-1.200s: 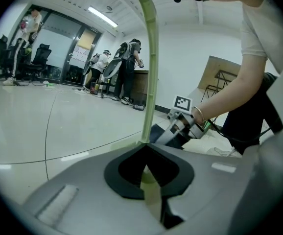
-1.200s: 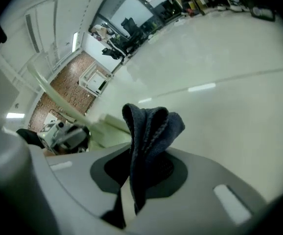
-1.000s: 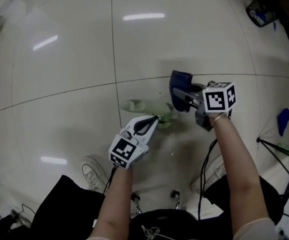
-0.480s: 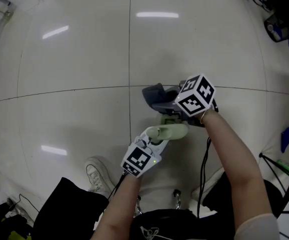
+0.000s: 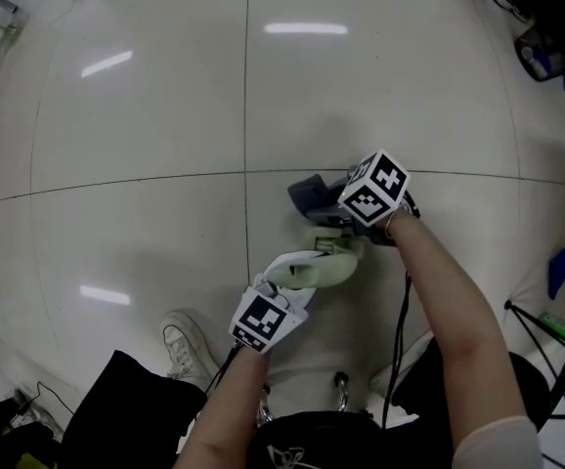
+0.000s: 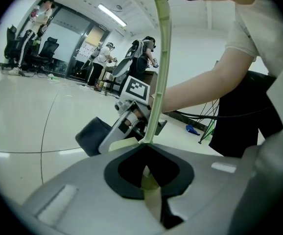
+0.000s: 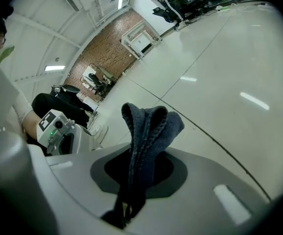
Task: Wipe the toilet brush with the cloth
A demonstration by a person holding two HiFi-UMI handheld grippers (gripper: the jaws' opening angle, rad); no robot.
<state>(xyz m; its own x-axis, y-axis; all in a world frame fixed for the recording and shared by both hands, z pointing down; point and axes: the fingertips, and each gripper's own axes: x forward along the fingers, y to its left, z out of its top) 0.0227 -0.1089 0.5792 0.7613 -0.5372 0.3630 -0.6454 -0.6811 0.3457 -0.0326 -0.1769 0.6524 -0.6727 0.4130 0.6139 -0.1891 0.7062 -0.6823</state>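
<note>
Tiles (image 5: 116, 115), left gripper (image 6: 149, 155) clamping toilet brush (image 6: 161, 58), right gripper (image 7: 130, 192) pinching cloth (image 7: 149, 126), bystanders (image 6: 102, 58) only in left gripper view

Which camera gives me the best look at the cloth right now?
The right gripper view: the dark cloth stands centre frame, folds clear, pinched in the right gripper. The head view shows only a dark edge beyond that gripper's marker cube; the left gripper view shows one corner, low left.

Clamps the pale green toilet brush (image 6: 158, 67) in the left gripper (image 6: 149, 174), handle rising straight up; faces the right gripper (image 6: 114, 135) just beyond, pinching a dark cloth (image 6: 92, 135).
</note>
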